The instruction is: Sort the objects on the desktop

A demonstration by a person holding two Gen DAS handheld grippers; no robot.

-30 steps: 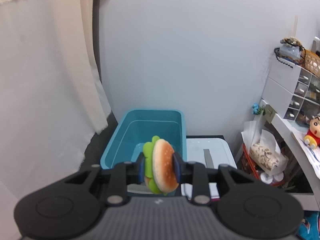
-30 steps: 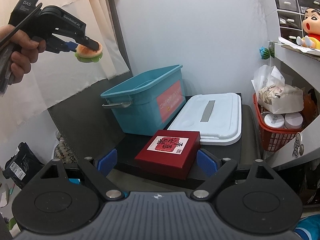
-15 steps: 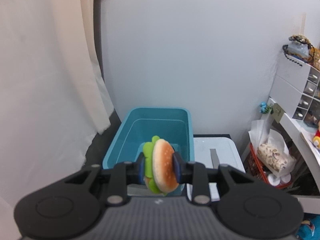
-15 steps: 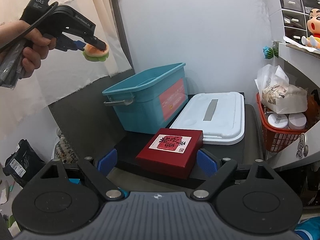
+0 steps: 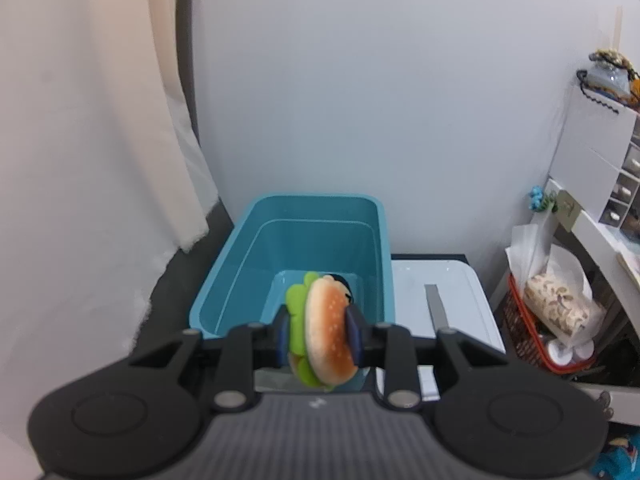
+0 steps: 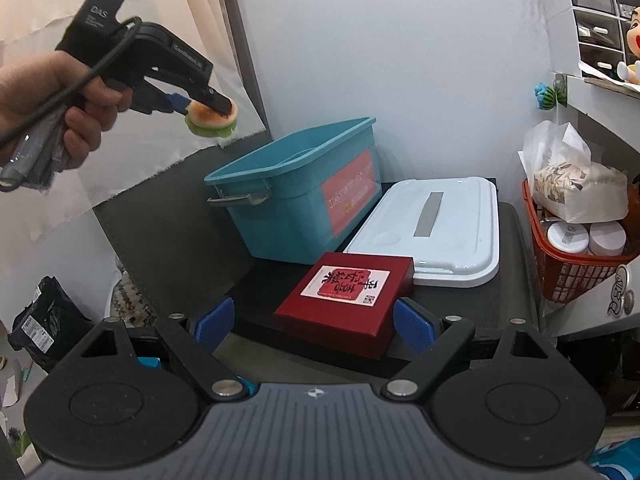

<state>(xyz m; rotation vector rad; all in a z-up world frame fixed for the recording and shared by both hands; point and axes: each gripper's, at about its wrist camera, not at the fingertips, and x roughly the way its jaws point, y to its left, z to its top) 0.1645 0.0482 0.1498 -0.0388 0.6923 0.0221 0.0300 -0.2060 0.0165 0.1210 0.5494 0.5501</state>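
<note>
Left tongs (image 5: 318,334) clamped on toy hamburger (image 5: 326,330), held over teal bin (image 5: 224,288) at 12 o'clock, likely for dropping in. Right tongs (image 6: 310,320) apart, empty, red box (image 6: 346,292) lying ahead between them on worktop (image 6: 508,280).

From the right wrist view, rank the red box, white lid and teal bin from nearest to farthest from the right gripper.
1. Red box: just ahead of the open right gripper, between its fingers' line.
2. White lid: flat behind the box, to the right.
3. Teal bin: behind and left, its far rim deepest; its near corner is about level with the lid, so this is a close call.
</note>
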